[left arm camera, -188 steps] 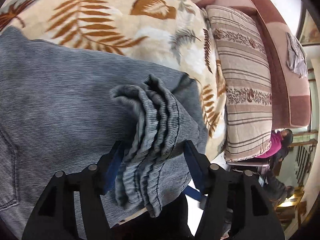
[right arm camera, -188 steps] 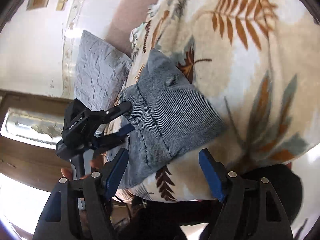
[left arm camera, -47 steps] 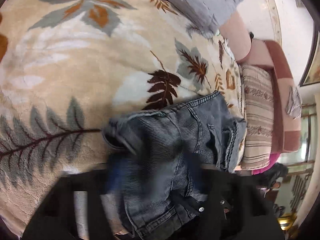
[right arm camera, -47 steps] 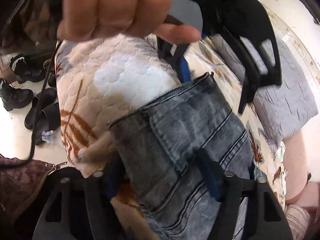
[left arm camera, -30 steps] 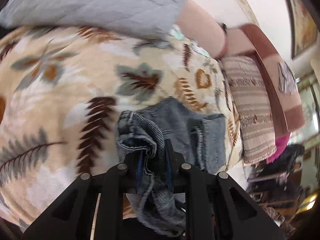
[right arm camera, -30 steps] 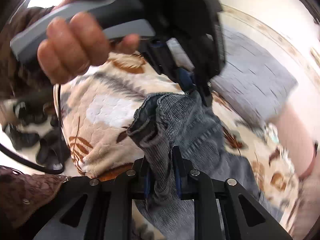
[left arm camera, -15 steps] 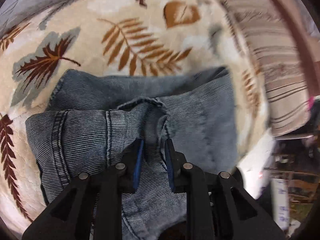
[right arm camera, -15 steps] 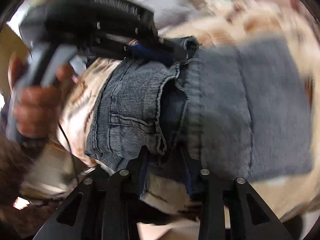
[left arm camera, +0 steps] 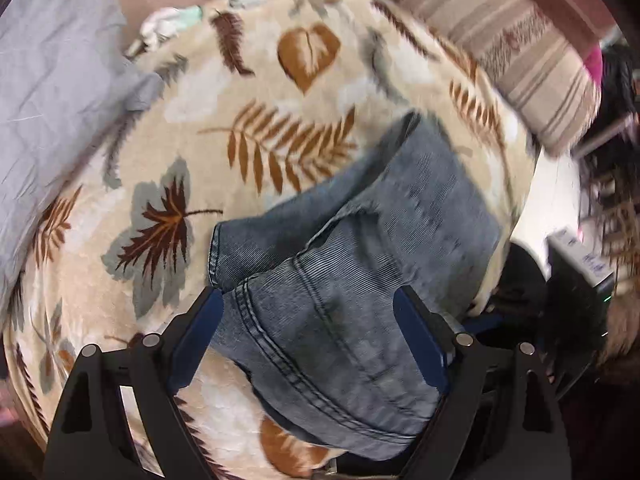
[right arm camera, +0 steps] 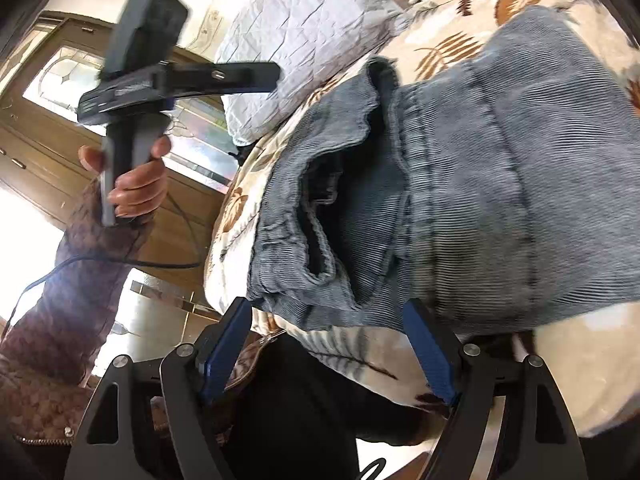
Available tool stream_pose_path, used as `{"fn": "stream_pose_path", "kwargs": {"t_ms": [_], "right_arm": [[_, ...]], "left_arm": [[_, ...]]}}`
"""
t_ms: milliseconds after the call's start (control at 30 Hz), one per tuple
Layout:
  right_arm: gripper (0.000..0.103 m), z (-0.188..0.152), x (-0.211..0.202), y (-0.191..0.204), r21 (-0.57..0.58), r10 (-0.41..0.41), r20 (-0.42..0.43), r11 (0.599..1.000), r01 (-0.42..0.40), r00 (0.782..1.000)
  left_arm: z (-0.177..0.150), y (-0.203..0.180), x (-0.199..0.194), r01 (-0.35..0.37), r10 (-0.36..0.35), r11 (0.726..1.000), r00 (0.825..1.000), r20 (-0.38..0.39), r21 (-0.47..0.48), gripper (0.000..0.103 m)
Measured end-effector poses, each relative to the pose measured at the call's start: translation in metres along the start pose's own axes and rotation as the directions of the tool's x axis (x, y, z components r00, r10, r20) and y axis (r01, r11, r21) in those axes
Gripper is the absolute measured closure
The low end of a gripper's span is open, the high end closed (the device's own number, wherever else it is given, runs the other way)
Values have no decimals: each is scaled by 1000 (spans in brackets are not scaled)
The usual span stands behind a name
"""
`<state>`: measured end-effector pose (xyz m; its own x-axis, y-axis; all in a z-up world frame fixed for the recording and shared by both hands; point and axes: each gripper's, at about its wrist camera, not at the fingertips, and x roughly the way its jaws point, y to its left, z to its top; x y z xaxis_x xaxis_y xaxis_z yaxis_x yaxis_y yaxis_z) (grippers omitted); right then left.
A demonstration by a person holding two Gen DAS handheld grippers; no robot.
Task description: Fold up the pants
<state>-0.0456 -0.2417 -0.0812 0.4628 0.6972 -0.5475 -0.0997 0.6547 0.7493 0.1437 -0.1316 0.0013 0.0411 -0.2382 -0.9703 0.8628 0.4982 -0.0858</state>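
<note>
Half a second earlier both grippers were clamped narrow on bunched denim; now both have let go and their jaws are opening wide. The left gripper (left arm camera: pixel 308 334) points down over the pants (left arm camera: pixel 360 280), blue pads spread either side of the folded waistband edge; the cloth lies between the jaws, and whether the pads brush it cannot be told. The right gripper (right arm camera: pixel 328 344) stands wide just off the near edge of the bed, with the fabric beyond its pad tips and not pinched. In the right wrist view the left gripper (right arm camera: pixel 224 76) appears raised clear of the bed, held in a hand (right arm camera: pixel 136 184) with a brown quilted sleeve and a black cable trailing from it. The pants (right arm camera: pixel 480 180) lie folded into a thick stack at the near edge of the blanket (left arm camera: pixel 260 120), toward its right corner. They are grey-blue ribbed denim with double-stitched seams; the layered hems gape at the left end of the stack. The blanket is plush cream fleece printed with brown and grey leaves. A grey quilted pillow (left arm camera: pixel 52 100) lies at its far left, a striped cushion (left arm camera: pixel 520 40) at its far right.
</note>
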Motion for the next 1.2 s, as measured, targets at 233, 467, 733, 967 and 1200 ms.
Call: {"fn": "stream_pose_path", "kwargs": {"t_ms": [233,467,733,967,1200], "right_arm": [[22,6,28,-1,74,26,-20,997,-25,999],[76,13,32,1,95,21,3,995,-21,1000],[83,14,-1,30,39,124,52,991,-126,991],[83,6,-67,-1,87,89,184,991,-107,979],[83,6,-90,-39,170,15,276,983,-64,961]], "left_arm": [[4,24,40,107,-108,994,994,-27,-35,16],[-32,19,44,106,-103,994,992,72,-26,45],[-40,-4,-28,92,-81,995,972,222,-37,48],[10,-48,-19,54,-37,996,976,214,-73,48],[52,-74,20,46,-18,987,982,186,-151,48]]}}
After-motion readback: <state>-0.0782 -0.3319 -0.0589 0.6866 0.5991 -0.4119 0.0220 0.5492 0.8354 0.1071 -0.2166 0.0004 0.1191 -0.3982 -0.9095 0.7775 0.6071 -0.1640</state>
